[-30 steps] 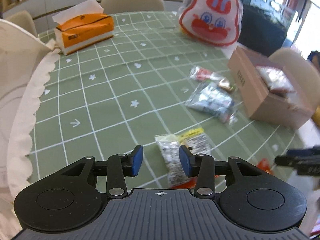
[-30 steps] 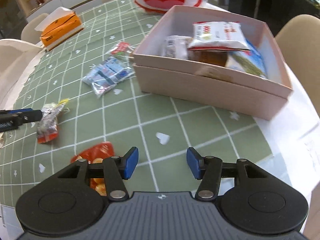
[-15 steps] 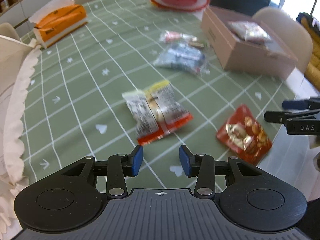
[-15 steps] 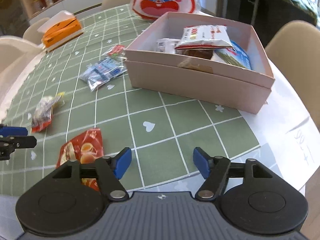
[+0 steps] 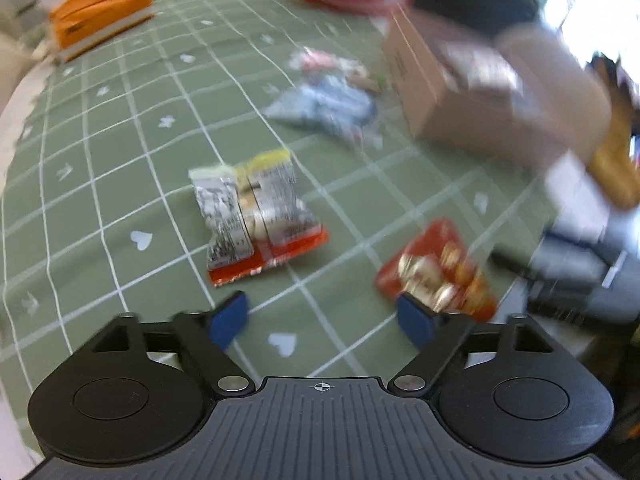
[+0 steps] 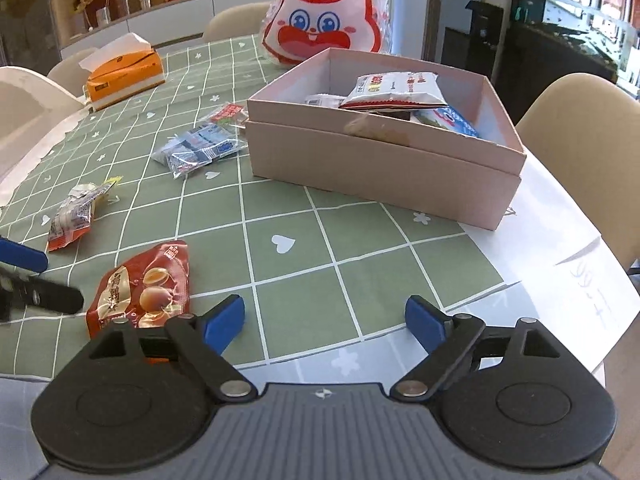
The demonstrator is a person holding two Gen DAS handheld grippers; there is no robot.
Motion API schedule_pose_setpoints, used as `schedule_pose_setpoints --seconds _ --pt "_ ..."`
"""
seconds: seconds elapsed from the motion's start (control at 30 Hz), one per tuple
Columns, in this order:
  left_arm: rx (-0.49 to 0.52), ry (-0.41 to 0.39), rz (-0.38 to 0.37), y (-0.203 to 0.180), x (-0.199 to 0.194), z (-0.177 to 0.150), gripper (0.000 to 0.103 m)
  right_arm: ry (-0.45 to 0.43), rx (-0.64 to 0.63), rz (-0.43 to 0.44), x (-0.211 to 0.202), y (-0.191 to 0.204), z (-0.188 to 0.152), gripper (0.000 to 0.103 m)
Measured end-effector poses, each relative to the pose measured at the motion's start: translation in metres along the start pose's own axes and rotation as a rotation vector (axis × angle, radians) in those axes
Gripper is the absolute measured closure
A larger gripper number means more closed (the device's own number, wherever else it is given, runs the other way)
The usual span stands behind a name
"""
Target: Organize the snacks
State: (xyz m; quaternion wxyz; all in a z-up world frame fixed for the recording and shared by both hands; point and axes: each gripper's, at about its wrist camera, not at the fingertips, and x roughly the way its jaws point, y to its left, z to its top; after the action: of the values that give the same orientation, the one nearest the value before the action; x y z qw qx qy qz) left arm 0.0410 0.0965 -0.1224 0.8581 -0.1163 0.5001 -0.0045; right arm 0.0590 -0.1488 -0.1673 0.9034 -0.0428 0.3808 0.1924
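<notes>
Grippers: left gripper (image 5: 322, 320) jaws opening, empty | right gripper (image 6: 325, 320) jaws opening, empty | red snack packet (image 6: 140, 288) flat on tablecloth (image 6: 360, 264)

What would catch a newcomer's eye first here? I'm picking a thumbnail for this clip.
The big red-and-white rabbit-face bag at the table's far side stands out most, behind the open pink box already holding several snacks. Next comes the orange tissue box far left on the green checked tablecloth. Closer in, a red snack packet lies near the right claw, whose jaws are opening with nothing between them.
</notes>
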Motion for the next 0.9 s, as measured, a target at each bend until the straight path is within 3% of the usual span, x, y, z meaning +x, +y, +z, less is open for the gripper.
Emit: schedule_pose_setpoints --seconds 0.13,0.23,0.43,0.63,0.73,0.9 --pt "-0.183 -0.108 0.050 0.021 -0.011 0.013 0.029 -0.027 0.003 -0.004 -0.002 0.000 -0.006 0.013" --pt "-0.242 -0.132 0.095 0.032 -0.005 0.026 0.031 -0.042 0.009 -0.011 -0.002 0.000 -0.008 0.011" --pt "-0.166 -0.077 0.129 0.025 0.025 0.043 0.030 -0.053 0.002 -0.002 -0.003 -0.001 -0.012 0.008" --pt "-0.111 -0.090 0.130 0.022 0.035 0.050 0.028 -0.060 0.001 -0.003 -0.003 -0.002 -0.014 0.006" --pt "-0.017 -0.088 0.134 0.013 0.040 0.050 0.021 -0.060 0.004 -0.006 -0.003 -0.003 -0.014 0.005" --pt "0.153 -0.093 0.136 -0.005 0.040 0.034 0.021 -0.052 0.009 -0.007 -0.002 -0.003 -0.013 0.004"
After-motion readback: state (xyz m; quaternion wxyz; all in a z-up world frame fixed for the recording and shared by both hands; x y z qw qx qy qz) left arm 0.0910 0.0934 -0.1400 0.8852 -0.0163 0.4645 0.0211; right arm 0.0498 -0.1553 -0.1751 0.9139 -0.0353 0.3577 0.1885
